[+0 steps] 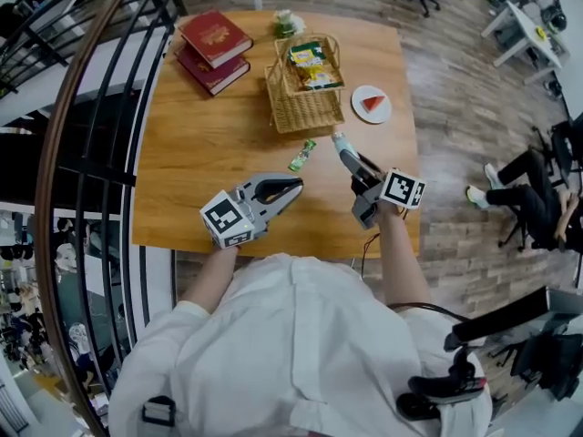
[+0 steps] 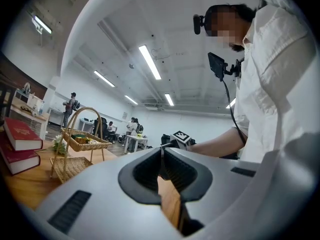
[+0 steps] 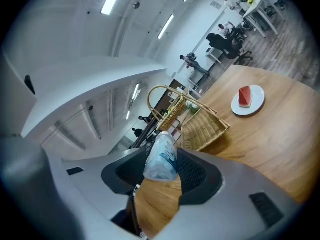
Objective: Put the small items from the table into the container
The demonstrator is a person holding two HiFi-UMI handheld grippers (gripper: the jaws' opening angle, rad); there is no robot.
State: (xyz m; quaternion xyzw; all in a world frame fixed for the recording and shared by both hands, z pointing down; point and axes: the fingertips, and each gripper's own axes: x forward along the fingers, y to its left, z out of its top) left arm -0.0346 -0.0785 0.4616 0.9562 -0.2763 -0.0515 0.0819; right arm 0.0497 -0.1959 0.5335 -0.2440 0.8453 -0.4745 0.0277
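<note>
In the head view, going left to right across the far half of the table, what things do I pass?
Red books → wicker basket → white plate with a red slice on it.

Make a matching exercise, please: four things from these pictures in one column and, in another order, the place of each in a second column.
Things
1. red books
2. white plate
3. green packet
4. pale blue packet

Places
A. held in the right gripper
B. lying just on the near side of the basket
C. at the far left corner of the table
D. to the right of the basket

Pairs: 1-C, 2-D, 3-B, 4-A
</note>
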